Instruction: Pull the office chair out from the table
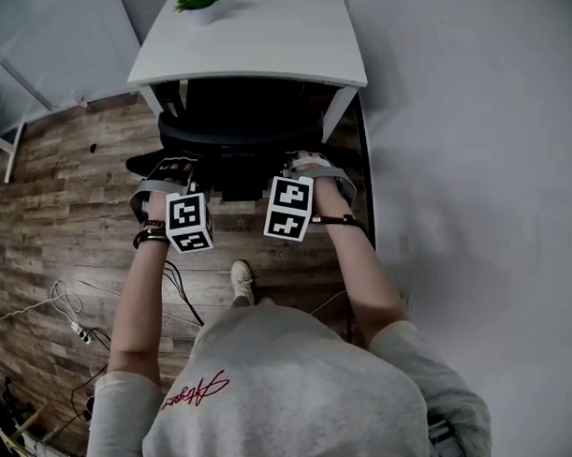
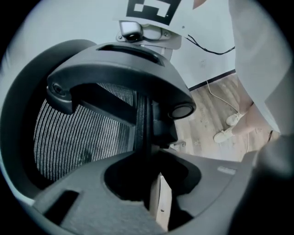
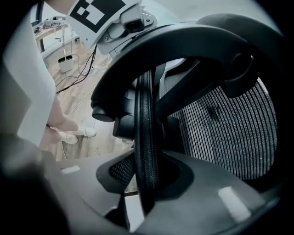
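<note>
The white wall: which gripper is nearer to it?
Right. The right gripper clamps the office chair nearest the white wall; the left gripper clamps its far side.

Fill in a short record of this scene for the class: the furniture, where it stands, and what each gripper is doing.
Table: white, with a potted plant at its far edge
Office chair: black, mesh back, pushed in under the table
Left gripper: shut on the backrest rim
Right gripper: shut on the same rim, beside the left one
Floor: wood planks, with cables on the person's left
Task state: chair not yet pulled out
</note>
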